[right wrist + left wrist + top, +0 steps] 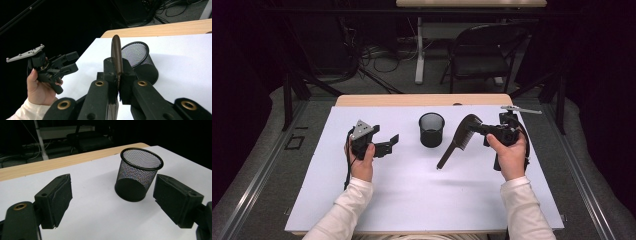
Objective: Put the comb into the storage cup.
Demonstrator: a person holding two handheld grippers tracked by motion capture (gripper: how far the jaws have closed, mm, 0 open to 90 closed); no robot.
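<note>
A black mesh cup [431, 129] stands upright on the white sheet between my two grippers. My left gripper [389, 144] hovers to its left, open and holding nothing. In the left gripper view the two black pads [60, 196] stand wide apart, with the cup [138, 173] ahead and slightly right. My right gripper [482, 129] is shut on a dark brown comb [462, 137], whose handle slants down-left toward the sheet. In the right gripper view the comb [116, 53] rises edge-on from the closed right gripper [117, 75], the cup [140, 58] just behind it and the left gripper [66, 62] off to the left.
A white sheet [422, 190] covers most of the wooden table [412, 100]. Beyond the table's far edge stand a black folding chair [484, 52], a white table leg [419, 50] and loose cables [377, 55] on the floor.
</note>
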